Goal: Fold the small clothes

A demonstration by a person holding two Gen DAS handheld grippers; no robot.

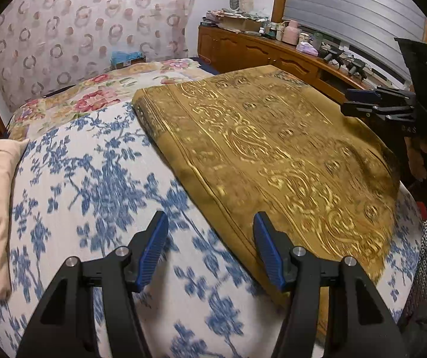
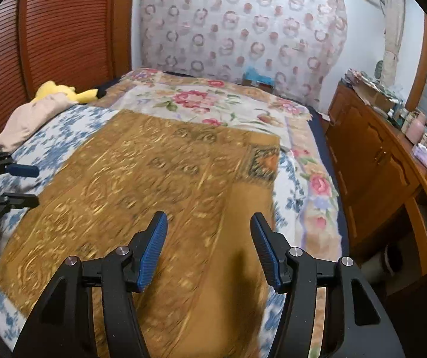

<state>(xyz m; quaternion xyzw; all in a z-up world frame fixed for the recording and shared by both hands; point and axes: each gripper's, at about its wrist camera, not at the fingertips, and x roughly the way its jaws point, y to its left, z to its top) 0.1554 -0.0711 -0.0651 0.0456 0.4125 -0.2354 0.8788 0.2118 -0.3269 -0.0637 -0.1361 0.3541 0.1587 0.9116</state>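
1. Left wrist view: your left gripper [image 1: 210,247] hangs released over the blue-flowered bedspread [image 1: 94,185], nothing between its jaws; the gold cloth [image 1: 273,155] lies folded just to its right, and your right gripper [image 1: 359,103] hovers at the cloth's far side
2. Right wrist view: your right gripper [image 2: 209,249] is released above the cloth [image 2: 153,179], holding nothing; grab only the top layer and the fold could slide apart, leaving edges misaligned
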